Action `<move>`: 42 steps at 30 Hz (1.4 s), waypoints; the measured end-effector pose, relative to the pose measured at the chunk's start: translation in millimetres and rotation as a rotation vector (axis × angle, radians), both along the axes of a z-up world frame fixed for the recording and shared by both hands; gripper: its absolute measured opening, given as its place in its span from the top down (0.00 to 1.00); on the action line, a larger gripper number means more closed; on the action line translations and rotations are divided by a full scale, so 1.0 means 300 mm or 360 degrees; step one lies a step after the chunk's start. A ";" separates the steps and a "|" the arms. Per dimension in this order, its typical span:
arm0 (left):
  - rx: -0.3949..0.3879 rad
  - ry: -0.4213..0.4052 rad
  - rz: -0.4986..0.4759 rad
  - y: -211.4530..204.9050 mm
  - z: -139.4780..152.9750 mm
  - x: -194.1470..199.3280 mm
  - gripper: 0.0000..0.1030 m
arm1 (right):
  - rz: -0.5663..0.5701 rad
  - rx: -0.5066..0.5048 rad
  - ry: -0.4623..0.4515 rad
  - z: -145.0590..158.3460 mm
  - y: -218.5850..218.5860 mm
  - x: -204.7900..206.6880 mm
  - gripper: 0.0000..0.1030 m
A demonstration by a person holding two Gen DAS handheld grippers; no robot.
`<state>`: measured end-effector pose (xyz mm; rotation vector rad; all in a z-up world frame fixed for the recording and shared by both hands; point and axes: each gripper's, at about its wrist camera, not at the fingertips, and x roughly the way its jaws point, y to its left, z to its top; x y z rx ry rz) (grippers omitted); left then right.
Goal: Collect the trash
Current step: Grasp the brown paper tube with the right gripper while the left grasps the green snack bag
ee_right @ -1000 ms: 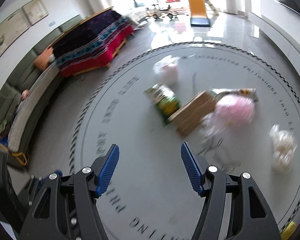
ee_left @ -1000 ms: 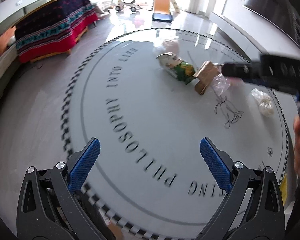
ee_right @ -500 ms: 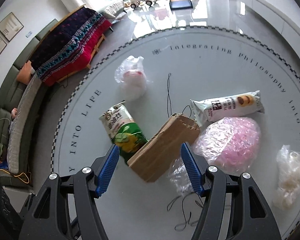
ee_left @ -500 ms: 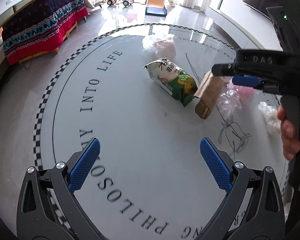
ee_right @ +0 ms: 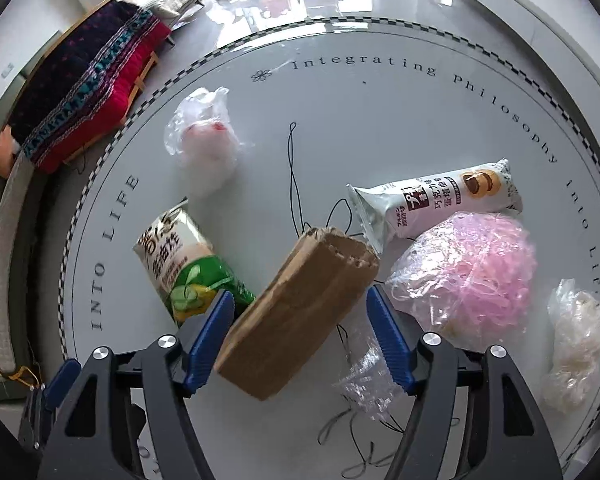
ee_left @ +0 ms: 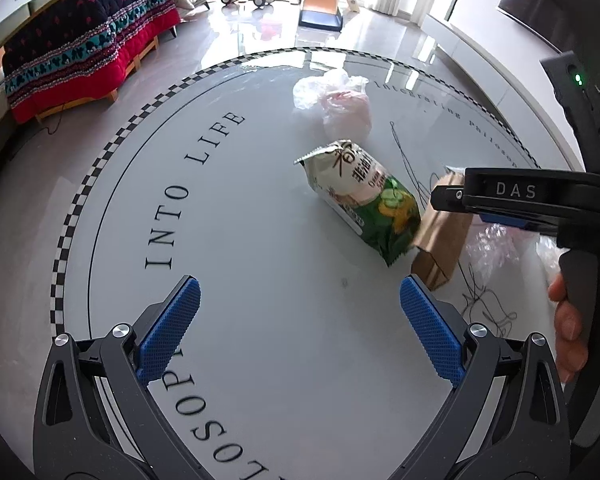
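Brown paper bag [ee_right: 300, 308] lies wedged between chip bag [ee_right: 188, 268] and pink bundle [ee_right: 468, 276] (both touching).

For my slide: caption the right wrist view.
Open right gripper straddling a brown paper bag among snack wrappers on the round table.

round white table [ee_right: 380, 128]: rim lettering "integrating philosophy into life". right gripper [ee_left: 516, 192]: "das" on its black body. green-and-white snack bag [ee_right: 188, 268] and long white snack packet [ee_right: 440, 204]: chinese print, perhaps "巧克力" on the packet.
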<state>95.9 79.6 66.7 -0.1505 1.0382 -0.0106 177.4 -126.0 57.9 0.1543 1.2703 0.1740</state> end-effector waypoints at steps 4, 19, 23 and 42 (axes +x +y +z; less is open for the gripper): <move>-0.0017 0.0002 0.0034 0.009 -0.005 0.022 0.06 | -0.0023 -0.0033 0.0012 -0.031 0.022 0.029 0.28; -0.0010 0.0011 0.0032 -0.023 -0.008 0.064 0.06 | -0.0092 -0.0039 0.0039 -0.085 -0.031 0.032 0.52; -0.0023 0.0012 0.0030 -0.039 -0.007 0.077 0.06 | -0.0052 -0.0004 -0.0003 -0.057 -0.030 0.035 0.60; -0.0069 0.0147 0.0220 -0.115 -0.133 0.361 0.06 | 0.0042 0.0137 -0.0303 0.109 -0.041 0.172 0.61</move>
